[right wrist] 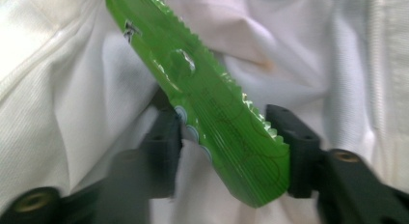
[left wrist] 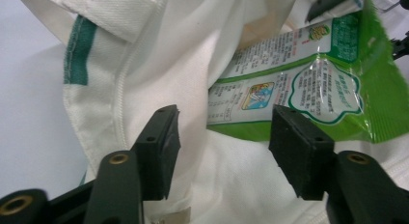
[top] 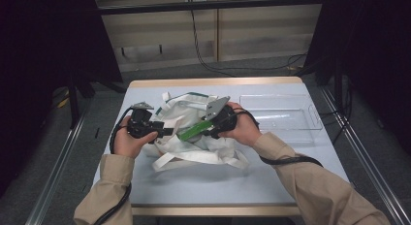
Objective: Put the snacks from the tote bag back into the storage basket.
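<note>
Green foil, thin and crinkly: the snack packet (right wrist: 212, 122) looks light, slick and easy to crush, so I'd pinch it by its flat serrated end seal, not the puffed belly. My right tool (right wrist: 226, 147) has its jaws set either side of that seal; whether they truly bite I cannot tell. My left tool (left wrist: 222, 147) stands apart over the white cloth bag (top: 194, 137), soft and floppy, heaped mid-table. The packet, printed white on its back, pokes out of the bag's mouth, toward the clear tray (top: 310, 123) by the right edge.

Overhead view; two close claw views
</note>
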